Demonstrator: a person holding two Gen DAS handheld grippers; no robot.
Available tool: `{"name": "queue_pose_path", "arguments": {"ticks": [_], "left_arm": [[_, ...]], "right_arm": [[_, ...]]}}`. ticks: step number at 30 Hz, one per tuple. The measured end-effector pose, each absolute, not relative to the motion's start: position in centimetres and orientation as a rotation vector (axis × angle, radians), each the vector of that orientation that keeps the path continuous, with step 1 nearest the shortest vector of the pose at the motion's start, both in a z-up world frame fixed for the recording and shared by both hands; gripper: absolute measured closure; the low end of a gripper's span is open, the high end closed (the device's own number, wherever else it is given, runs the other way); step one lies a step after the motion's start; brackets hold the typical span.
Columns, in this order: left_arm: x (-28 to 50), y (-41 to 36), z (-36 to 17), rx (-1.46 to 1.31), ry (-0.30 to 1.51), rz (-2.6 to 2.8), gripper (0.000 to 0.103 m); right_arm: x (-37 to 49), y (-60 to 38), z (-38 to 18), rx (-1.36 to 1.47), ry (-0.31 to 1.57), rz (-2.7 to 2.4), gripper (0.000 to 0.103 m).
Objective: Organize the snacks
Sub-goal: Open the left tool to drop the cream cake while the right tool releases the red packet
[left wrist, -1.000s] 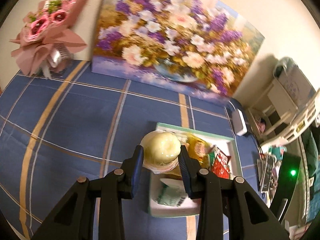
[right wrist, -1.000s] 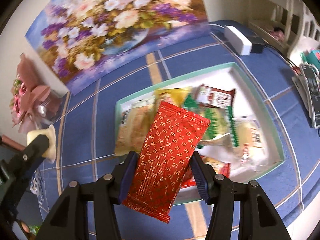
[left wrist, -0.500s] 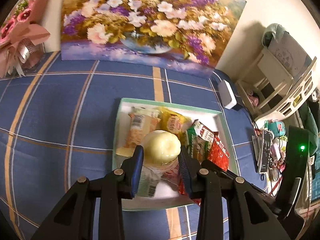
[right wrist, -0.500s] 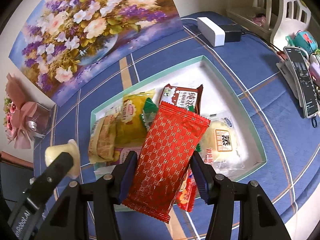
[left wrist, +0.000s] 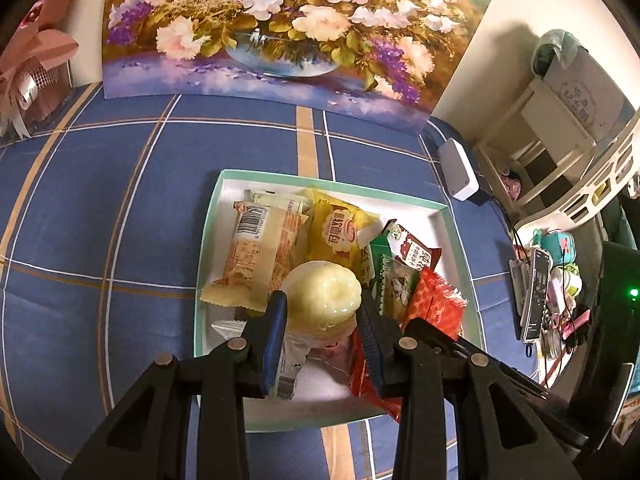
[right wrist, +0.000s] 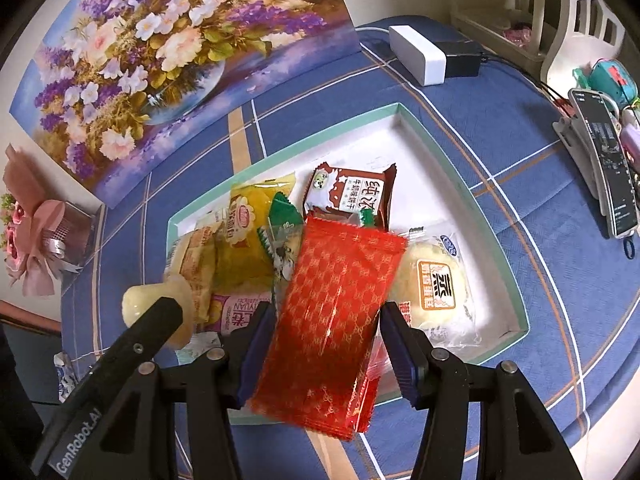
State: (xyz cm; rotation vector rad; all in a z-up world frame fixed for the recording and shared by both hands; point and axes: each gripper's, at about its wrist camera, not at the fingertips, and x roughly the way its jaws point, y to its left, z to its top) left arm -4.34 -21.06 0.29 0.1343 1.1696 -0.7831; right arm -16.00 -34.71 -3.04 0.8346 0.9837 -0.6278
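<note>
The left claw [left wrist: 322, 312] is closed on a pale yellow jelly cup [left wrist: 322, 298], its blue pads pressing the cup's two sides, and holds it above the near left part of a white tray with a mint-green rim [left wrist: 206, 248]. The right claw [right wrist: 328, 344] grips a red wrapper with a gold lattice pattern [right wrist: 336, 312] by its long edges, and holds it tilted over the middle of the same tray [right wrist: 516, 288].

In the tray lie several packets: a pale orange bread packet with a barcode [left wrist: 256, 256] at the left, a yellow packet [left wrist: 336, 232] beside it, a brown-and-white biscuit packet [right wrist: 352, 192] towards the far side, a green-and-white packet [right wrist: 282, 240] between those two, and a round bun in a clear wrapper [right wrist: 436, 288] at the right. The tray rests on a surface under a blue checked cloth [left wrist: 120, 208]. A flower painting [left wrist: 280, 28] leans against the wall behind it, a pink bouquet [right wrist: 36, 240] stands at the left, and a white power adapter [right wrist: 418, 54] lies near the tray's far right corner.
</note>
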Motion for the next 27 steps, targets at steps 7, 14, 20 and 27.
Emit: {"name": "queue_pose_path", "arguments": {"ticks": [7,14,20,27], "left_arm": [[-4.0,-21.0,0.1,0.124,1.183,-0.783,0.066],[-3.9,-20.6,0.9,0.101,1.171,-0.797,0.066],[-3.2,-19.8,1.6,0.082,1.165,-0.779,0.066],[-1.0,-17.3,1.2,0.096,1.157,-0.617,0.054]], "right_arm": [[-15.9,-34.7,-2.9,0.827,0.980,-0.623,0.045],[-15.9,-34.8,-2.9,0.832,0.978,-0.625,0.045],[-15.9,-34.8,-2.8,0.825,0.980,-0.628,0.045],[-15.1,-33.8,-2.0,0.773,0.984,-0.615,0.045]]}}
